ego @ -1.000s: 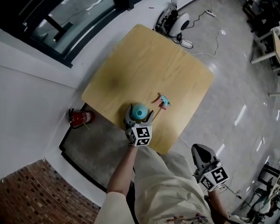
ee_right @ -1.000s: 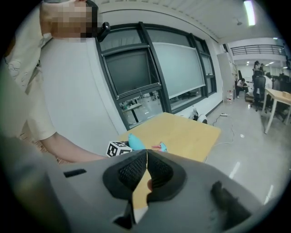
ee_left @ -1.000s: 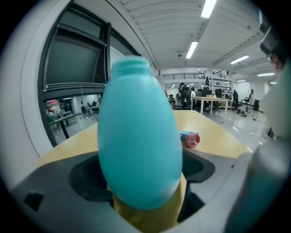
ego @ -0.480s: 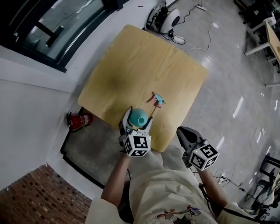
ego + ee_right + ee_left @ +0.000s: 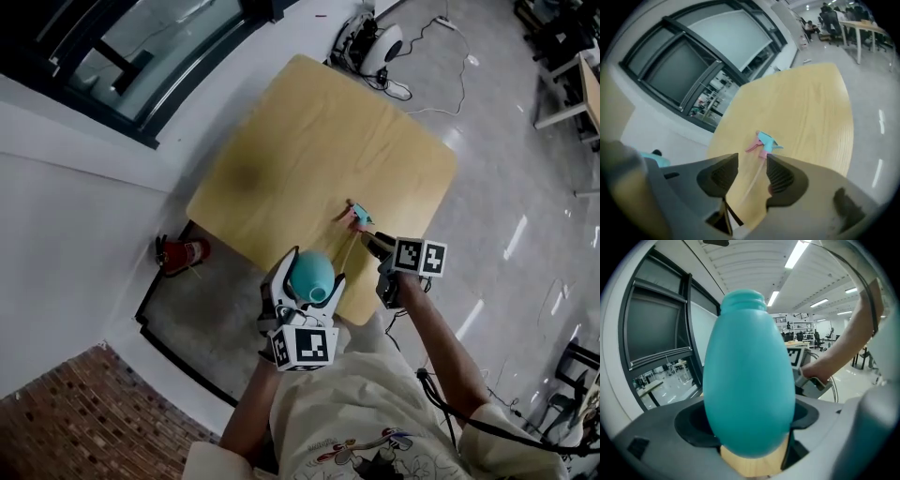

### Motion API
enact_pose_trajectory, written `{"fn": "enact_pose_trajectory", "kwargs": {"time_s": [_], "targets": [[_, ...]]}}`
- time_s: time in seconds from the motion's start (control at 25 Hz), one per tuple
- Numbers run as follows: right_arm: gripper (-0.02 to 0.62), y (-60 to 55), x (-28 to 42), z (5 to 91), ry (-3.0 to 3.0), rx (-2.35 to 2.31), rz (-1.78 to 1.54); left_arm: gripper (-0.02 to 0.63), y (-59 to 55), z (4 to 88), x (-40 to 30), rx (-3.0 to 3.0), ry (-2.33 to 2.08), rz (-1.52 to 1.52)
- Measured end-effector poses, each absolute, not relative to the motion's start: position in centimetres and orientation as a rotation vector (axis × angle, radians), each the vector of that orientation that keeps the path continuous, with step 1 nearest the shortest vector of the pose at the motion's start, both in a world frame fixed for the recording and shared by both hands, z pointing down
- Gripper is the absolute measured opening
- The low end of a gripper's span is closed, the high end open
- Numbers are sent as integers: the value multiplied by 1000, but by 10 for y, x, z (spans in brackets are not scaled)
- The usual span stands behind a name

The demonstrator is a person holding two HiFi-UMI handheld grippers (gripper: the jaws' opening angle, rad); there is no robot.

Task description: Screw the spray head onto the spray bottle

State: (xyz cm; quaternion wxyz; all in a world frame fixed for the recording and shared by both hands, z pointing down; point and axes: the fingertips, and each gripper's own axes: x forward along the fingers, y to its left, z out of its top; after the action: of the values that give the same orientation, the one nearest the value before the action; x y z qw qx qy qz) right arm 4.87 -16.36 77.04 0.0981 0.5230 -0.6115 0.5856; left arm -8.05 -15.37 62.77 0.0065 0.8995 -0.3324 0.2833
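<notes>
Clamping the teal spray bottle (image 5: 312, 275), the left gripper (image 5: 308, 278) is holding it over the table's (image 5: 309, 141) near edge. The right gripper's (image 5: 752, 169) jaws are standing half-wide and empty, having just been opening, with the spray head (image 5: 765, 142) lying at their twelve o'clock.

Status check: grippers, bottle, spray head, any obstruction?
Left gripper shut on teal spray bottle, neck bare. Right gripper just opened, gripping nothing, fingers just short of spray head on table, its tube showing between them. Path clear.
</notes>
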Motion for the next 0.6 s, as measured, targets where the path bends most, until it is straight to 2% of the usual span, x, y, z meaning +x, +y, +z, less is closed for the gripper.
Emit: {"fn": "enact_pose_trajectory", "kwargs": {"time_s": [0.24, 0.6], "targets": [[185, -179, 50, 812, -1345, 1623, 2092, 429, -171, 626, -101, 2806, -1076, 937], [184, -187, 45, 838, -1041, 1619, 2073, 428, -183, 625, -113, 2860, -1005, 979]]}}
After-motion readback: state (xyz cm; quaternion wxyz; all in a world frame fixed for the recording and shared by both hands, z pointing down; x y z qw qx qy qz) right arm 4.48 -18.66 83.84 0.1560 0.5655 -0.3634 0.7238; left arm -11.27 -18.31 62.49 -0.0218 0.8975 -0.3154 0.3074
